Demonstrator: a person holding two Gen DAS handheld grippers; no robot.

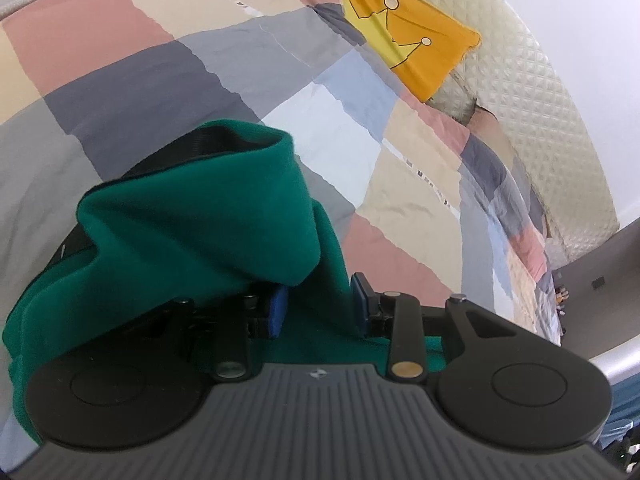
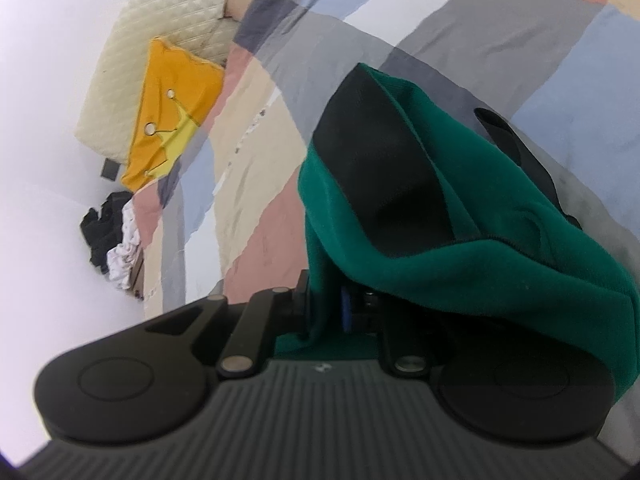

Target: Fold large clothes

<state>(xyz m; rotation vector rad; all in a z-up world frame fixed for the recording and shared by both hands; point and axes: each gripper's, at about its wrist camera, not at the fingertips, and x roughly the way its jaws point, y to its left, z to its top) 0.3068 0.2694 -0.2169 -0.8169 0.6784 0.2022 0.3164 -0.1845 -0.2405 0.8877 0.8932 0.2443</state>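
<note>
A dark green garment (image 1: pixel 192 232) with black trim hangs in folds over a patchwork bedspread (image 1: pixel 224 64). In the left wrist view my left gripper (image 1: pixel 320 312) is shut on a bunch of the green cloth, which runs between its blue pads (image 1: pixel 360 304) and drapes over the left finger. In the right wrist view my right gripper (image 2: pixel 326 308) is shut on another part of the same green garment (image 2: pixel 460 248). The cloth falls over its right finger and shows a black panel (image 2: pixel 380 168). Both pairs of fingertips are mostly hidden by fabric.
An orange pillow with a yellow crown (image 1: pixel 404 36) lies near the cream quilted headboard (image 1: pixel 532 92). The same orange pillow (image 2: pixel 172 112) shows in the right wrist view. A pile of black and white clothes (image 2: pixel 112 232) sits beyond the bed's edge by the white wall.
</note>
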